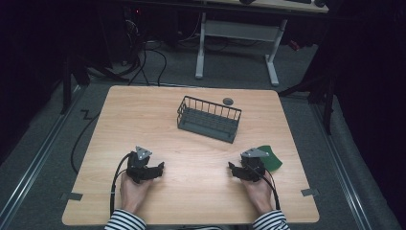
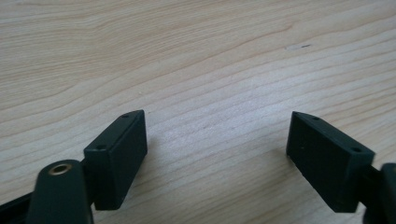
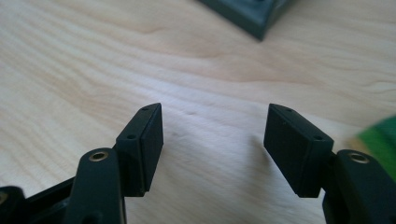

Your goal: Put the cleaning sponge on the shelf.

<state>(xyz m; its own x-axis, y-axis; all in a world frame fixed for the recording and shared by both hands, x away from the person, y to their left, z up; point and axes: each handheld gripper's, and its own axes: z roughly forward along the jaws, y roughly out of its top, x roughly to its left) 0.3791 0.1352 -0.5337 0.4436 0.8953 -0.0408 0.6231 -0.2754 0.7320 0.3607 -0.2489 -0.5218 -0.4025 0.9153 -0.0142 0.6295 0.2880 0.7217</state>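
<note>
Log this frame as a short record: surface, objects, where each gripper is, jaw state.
surface: wooden table
basket: dark wire basket, far centre, looks empty
small item: dark round object behind the basket
green item: flat green object beside the right gripper
left gripper: near left, jaws apart, nothing between
right gripper: near right, jaws apart, nothing between

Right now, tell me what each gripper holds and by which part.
Nothing is held. The left gripper and right gripper both have open fingers over bare table.
</note>
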